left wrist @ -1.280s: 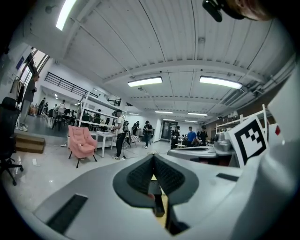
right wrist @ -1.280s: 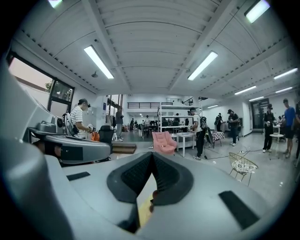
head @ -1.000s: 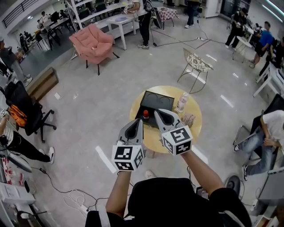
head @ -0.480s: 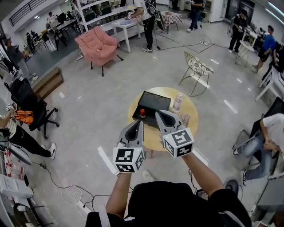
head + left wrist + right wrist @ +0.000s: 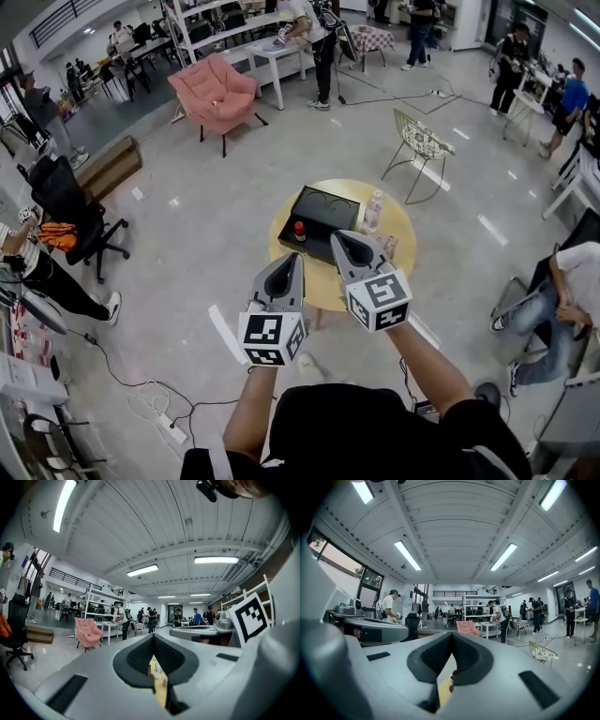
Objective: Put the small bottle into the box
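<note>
The small bottle (image 5: 300,231), dark with a red cap, stands at the left edge of the black box (image 5: 326,216) on a round yellow table (image 5: 323,281). Whether it is inside the box or beside it I cannot tell. My left gripper (image 5: 296,258) hangs over the table's near left edge, shut and holding nothing. My right gripper (image 5: 339,236) is over the box's near edge, also shut and holding nothing. In the left gripper view the jaws of the left gripper (image 5: 153,637) meet at the tip. In the right gripper view those of the right gripper (image 5: 452,634) do too.
A clear water bottle (image 5: 373,211) stands right of the box, with a small packet (image 5: 389,247) nearer me. A wire chair (image 5: 419,141) is behind the table, a pink armchair (image 5: 216,94) far left. A seated person (image 5: 553,291) is at the right; cables lie on the floor.
Both grippers stay side by side and shut, held level. The head view has shifted: the pink armchair and the floor have slid to the right, and the table looks slightly smaller.
</note>
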A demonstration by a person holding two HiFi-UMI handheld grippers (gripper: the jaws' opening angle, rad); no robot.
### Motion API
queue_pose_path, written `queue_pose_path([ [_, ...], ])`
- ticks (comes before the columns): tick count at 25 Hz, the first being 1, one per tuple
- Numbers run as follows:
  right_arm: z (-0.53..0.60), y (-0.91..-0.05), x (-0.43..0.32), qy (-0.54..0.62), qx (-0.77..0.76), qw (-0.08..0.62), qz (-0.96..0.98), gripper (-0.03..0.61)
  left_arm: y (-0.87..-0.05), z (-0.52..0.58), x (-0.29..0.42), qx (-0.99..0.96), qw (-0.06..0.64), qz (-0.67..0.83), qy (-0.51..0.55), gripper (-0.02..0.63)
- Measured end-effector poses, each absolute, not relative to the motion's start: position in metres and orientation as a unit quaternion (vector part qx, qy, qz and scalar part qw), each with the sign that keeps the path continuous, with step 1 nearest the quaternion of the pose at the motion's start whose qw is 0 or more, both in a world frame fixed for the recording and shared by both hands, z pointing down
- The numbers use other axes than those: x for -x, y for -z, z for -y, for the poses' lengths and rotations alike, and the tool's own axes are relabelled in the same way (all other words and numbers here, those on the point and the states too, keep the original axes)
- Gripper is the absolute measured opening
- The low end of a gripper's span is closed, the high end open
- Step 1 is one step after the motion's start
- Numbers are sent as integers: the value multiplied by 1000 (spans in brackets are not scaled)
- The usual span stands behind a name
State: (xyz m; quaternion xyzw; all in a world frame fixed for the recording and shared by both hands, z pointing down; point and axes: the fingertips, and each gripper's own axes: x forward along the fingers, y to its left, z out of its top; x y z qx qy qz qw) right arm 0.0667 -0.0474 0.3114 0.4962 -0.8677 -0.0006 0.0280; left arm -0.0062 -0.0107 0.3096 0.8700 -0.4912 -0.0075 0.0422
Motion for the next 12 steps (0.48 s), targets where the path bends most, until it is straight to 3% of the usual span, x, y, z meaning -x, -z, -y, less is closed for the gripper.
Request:
queue_pose_path([
  [12,29,-311,-77,4,-494,28,869,3,-305,-6,-5,-868,36,495,11,9],
])
